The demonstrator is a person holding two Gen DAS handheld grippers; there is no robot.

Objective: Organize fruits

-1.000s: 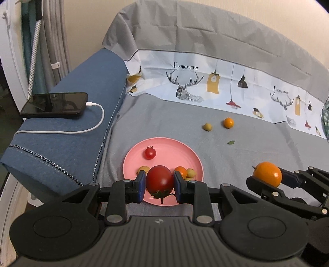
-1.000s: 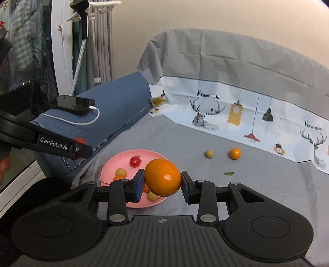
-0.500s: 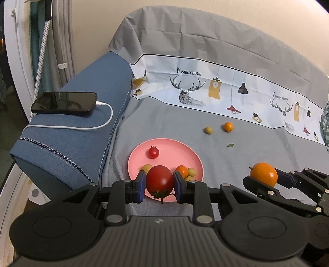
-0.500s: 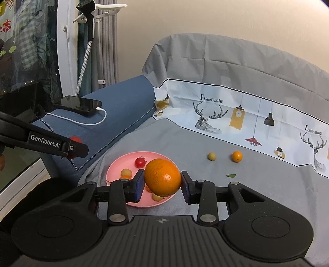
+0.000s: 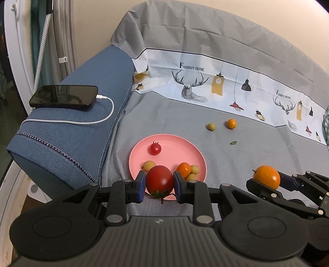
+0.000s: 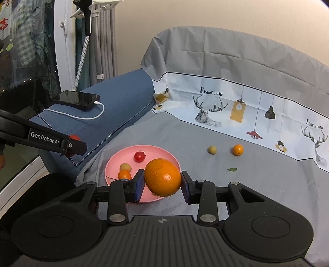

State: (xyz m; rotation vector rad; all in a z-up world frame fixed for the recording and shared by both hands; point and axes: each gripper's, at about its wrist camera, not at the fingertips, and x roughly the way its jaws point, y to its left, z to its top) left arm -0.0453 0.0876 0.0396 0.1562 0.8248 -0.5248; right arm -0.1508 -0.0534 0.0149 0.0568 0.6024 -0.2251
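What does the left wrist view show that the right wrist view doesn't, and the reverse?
Only the left wrist view: the left gripper shut on the big tomato seen whole, and two more small yellow fruits on the plate.

Only the right wrist view: the "GenRobot.AI" lettering on the left gripper's side, and the clothes rack.

Both: the right gripper shut on the orange, the cherry tomato, the phone, and two loose fruits with a leaf on the grey cloth.

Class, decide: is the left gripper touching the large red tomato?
Touching. The left wrist view shows the left gripper with both blue pads pressed against the large red tomato's sides, no gap visible.
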